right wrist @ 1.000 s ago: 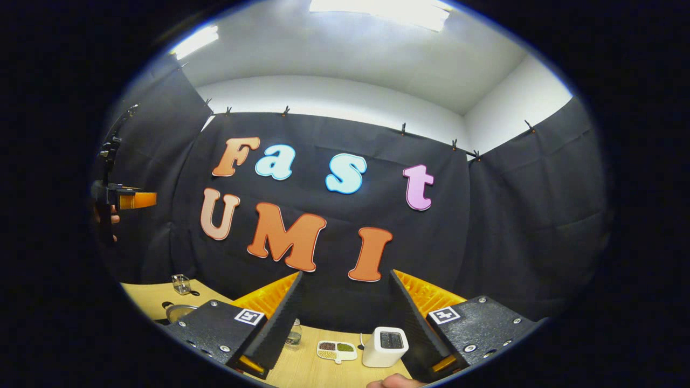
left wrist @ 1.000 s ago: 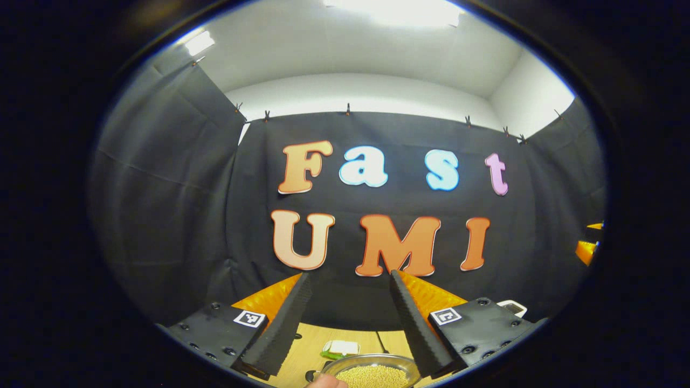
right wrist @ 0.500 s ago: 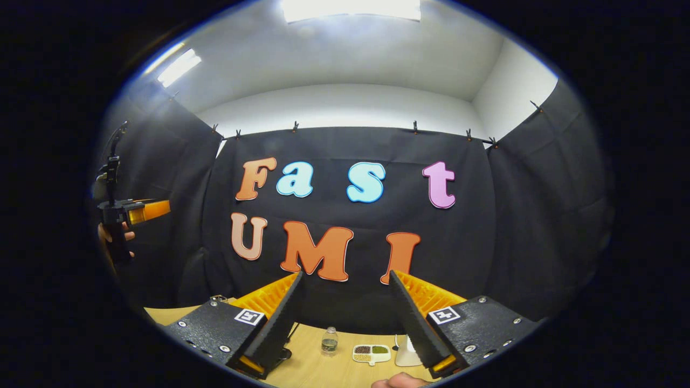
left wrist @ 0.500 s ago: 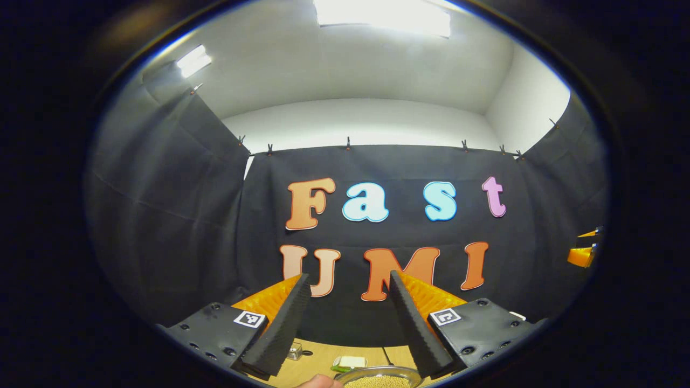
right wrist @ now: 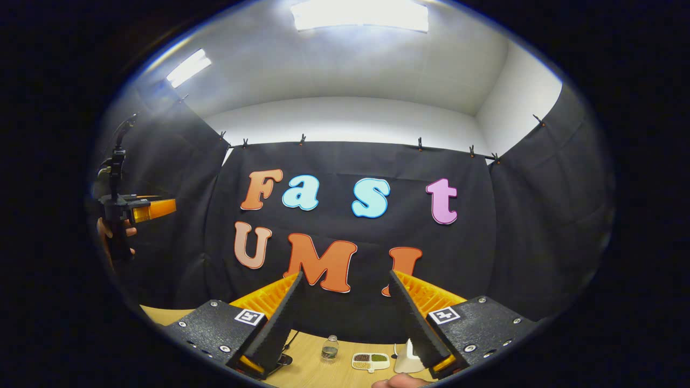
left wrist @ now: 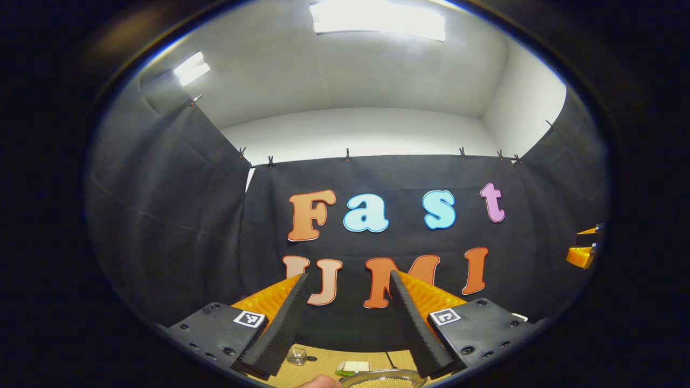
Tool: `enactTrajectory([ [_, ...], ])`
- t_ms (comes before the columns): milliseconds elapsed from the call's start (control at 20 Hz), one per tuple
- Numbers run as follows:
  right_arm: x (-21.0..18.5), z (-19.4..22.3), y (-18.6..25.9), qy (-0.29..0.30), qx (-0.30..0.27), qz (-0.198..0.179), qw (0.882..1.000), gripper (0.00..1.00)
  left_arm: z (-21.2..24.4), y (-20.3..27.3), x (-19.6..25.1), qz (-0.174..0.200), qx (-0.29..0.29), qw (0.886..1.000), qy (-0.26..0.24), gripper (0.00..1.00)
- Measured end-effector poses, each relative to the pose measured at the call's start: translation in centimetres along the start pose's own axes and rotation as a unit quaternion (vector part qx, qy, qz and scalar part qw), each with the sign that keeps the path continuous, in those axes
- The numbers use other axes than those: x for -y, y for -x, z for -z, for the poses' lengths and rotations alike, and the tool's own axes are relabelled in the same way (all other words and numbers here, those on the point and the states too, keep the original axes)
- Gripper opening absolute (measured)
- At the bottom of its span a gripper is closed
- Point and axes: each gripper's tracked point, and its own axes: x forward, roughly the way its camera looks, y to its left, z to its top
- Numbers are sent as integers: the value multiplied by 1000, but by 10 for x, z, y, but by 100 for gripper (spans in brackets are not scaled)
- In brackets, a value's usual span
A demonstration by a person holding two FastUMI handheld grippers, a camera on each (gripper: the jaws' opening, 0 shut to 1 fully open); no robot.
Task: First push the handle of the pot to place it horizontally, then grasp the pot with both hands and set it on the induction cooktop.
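Both my left tongs (left wrist: 345, 323) and right tongs (right wrist: 338, 320) gape apart, held high above the bench (right wrist: 318, 372); nothing looks started.

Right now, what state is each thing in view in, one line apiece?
Left hand-held gripper: open, raised, holding nothing.
Right hand-held gripper: open, raised, holding nothing.
Metal bowl: holds small yellowish grains.
Small bottle: upright on the table.
Divided dish: flat on the table, compartments filled.
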Motion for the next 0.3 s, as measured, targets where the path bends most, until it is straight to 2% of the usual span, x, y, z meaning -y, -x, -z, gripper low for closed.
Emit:
enactTrajectory([
  [300,0,-6,5,-2,10,4,1000,95,-11,13,1,-6,17,1000,-8,92],
])
